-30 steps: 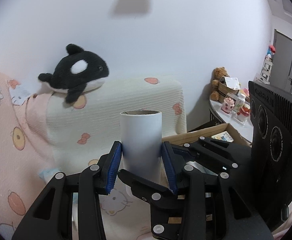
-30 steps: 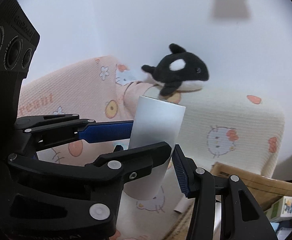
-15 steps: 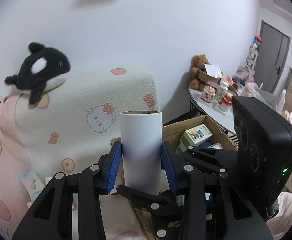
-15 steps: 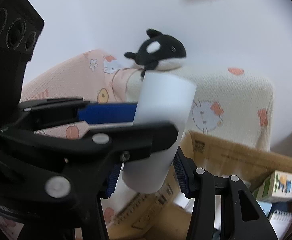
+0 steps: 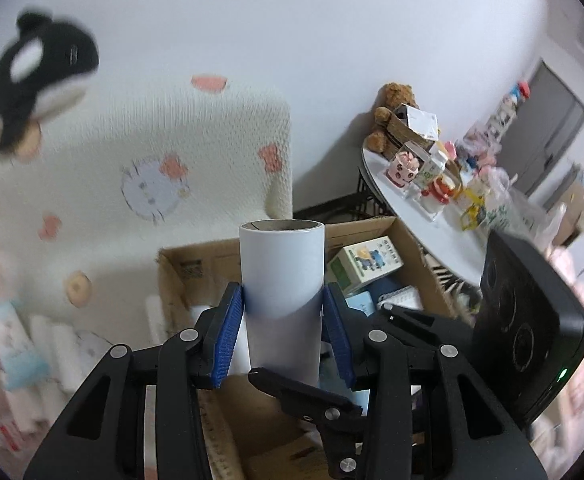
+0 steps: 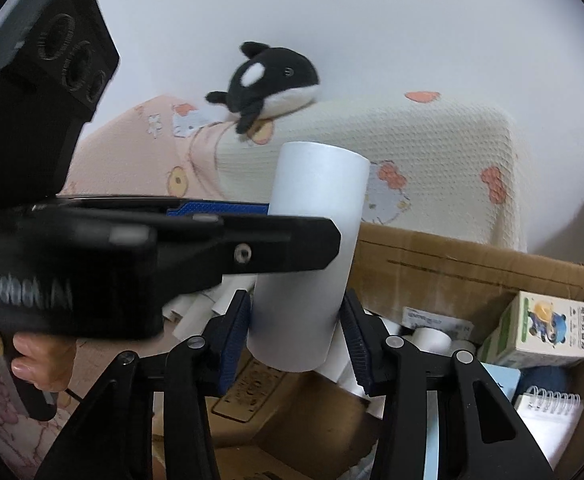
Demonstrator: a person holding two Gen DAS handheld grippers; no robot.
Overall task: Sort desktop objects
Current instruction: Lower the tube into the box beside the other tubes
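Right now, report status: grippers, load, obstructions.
Left gripper shut on white paper roll, held upright. Right gripper open, pads either side of the roll's lower end. Brown cardboard box below, already holding a green carton. Nothing blocking.

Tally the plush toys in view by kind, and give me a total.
Orca plush: 1
Teddy bear: 1
Total: 2

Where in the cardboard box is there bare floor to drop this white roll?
The near-left part looks free: bare cardboard floor, bordered by the small white rolls behind it. The right end is crowded with the green carton and spiral notebook.
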